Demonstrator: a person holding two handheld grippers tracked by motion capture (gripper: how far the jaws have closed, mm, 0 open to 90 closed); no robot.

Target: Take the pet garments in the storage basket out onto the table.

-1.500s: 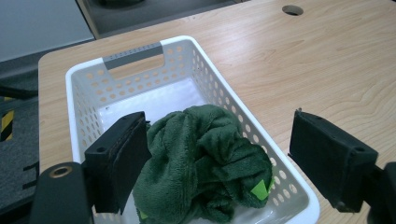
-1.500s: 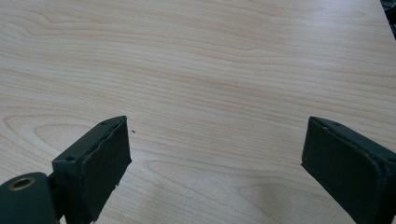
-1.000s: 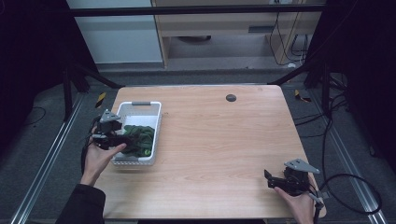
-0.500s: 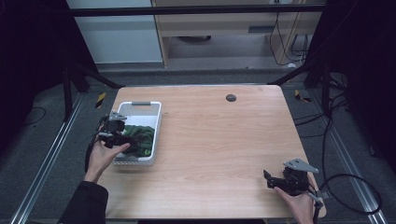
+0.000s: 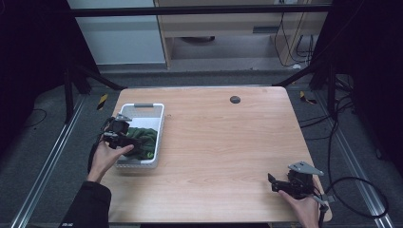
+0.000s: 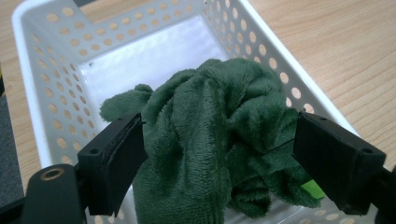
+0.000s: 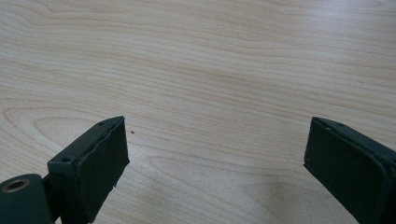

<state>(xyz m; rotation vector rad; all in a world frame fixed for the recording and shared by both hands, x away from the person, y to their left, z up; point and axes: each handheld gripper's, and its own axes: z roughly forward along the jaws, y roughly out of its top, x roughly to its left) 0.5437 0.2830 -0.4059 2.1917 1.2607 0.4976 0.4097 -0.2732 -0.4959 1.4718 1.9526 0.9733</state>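
A dark green plush cloth (image 6: 210,107) lies bunched in a white perforated basket (image 6: 46,74) at the table's left edge. My left gripper (image 6: 219,135) is open, and its two black jaws stand on either side of the cloth heap, touching its flanks. In the high view the left gripper (image 5: 133,141) reaches over the basket (image 5: 142,105) from the left, onto the cloth (image 5: 145,137). My right gripper (image 5: 272,183) rests near the front right corner of the table. Its jaws (image 7: 215,140) are open with only bare wood between them.
The light wooden table (image 5: 223,142) has a dark round cable hole (image 5: 235,99) at the back. A small bright green tag (image 6: 312,189) shows under the cloth. Black frame posts and cables surround the table.
My left gripper has moved right, from the basket's left rim onto the cloth, so the jaws now straddle the heap. The right gripper has stayed put.
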